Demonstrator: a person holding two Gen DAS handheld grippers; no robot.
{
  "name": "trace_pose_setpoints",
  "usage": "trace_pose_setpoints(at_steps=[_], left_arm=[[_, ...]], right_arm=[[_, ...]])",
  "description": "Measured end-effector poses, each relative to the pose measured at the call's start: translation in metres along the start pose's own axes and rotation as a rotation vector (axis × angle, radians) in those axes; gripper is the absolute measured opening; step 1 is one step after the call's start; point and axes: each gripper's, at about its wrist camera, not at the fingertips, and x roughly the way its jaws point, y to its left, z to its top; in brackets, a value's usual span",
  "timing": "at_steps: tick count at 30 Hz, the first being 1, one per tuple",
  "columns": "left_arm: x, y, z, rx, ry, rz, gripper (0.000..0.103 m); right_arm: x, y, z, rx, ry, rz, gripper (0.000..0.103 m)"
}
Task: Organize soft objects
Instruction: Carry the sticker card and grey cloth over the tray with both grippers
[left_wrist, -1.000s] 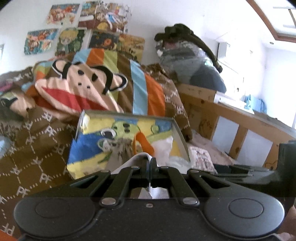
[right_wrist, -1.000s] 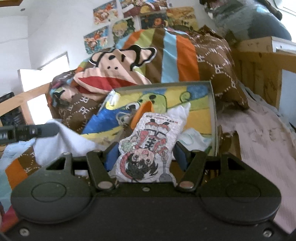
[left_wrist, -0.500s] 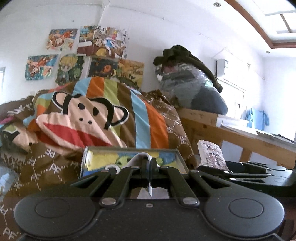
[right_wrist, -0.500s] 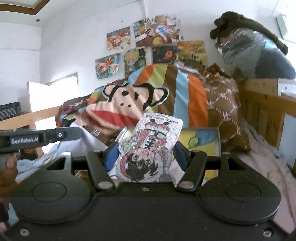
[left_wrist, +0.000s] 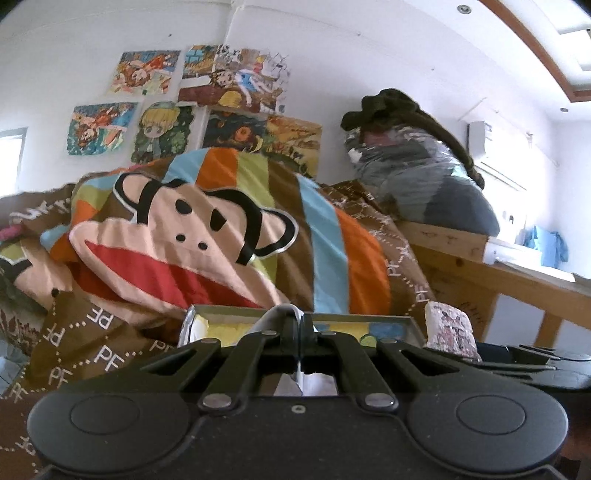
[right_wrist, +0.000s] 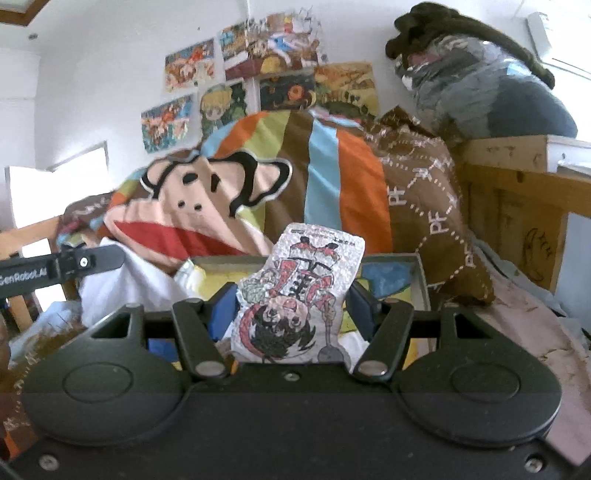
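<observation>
Black plastic fills the foreground of both wrist views. Right gripper: jaws part-way apart and pressed on either side of a small cartoon-print cushion, which stands upright between the blue pads. Left gripper: jaws fully closed, pinching a fold of white cloth that shows above and below the fingertips. In the right wrist view this cloth hangs in a loose bundle under the left gripper's fingers, at the left edge. In the left wrist view the cushion appears at the right, held above the right gripper's body.

Just beyond both grippers lies a shallow grey-rimmed box with a yellow, green and blue cartoon lining; it sits on the bed. Behind the box, a heaped quilt with a monkey face and coloured stripes. To the right, a wooden bed frame carrying a plastic-wrapped bundle. Farthest back, a white wall with cartoon posters.
</observation>
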Motion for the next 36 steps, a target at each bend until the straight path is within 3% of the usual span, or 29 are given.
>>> trace_pose_setpoints(at_steps=[9,22,30,36], left_arm=[[0.038,0.015,-0.029,-0.064,0.034,0.043,0.000],[0.069,0.021,-0.056,-0.055,0.134,0.068,0.000],[0.080,0.029,-0.066,-0.088,0.208,0.098,0.000],[0.084,0.030,-0.070,-0.086,0.239,0.104,0.000]], right_arm=[[0.046,-0.011,-0.030,0.023,0.087,-0.042,0.056],[0.106,-0.035,-0.047,0.077,0.113,-0.069,0.056],[0.129,-0.043,-0.059,0.070,0.193,-0.087,0.056],[0.135,-0.043,-0.063,0.063,0.200,-0.086,0.056]])
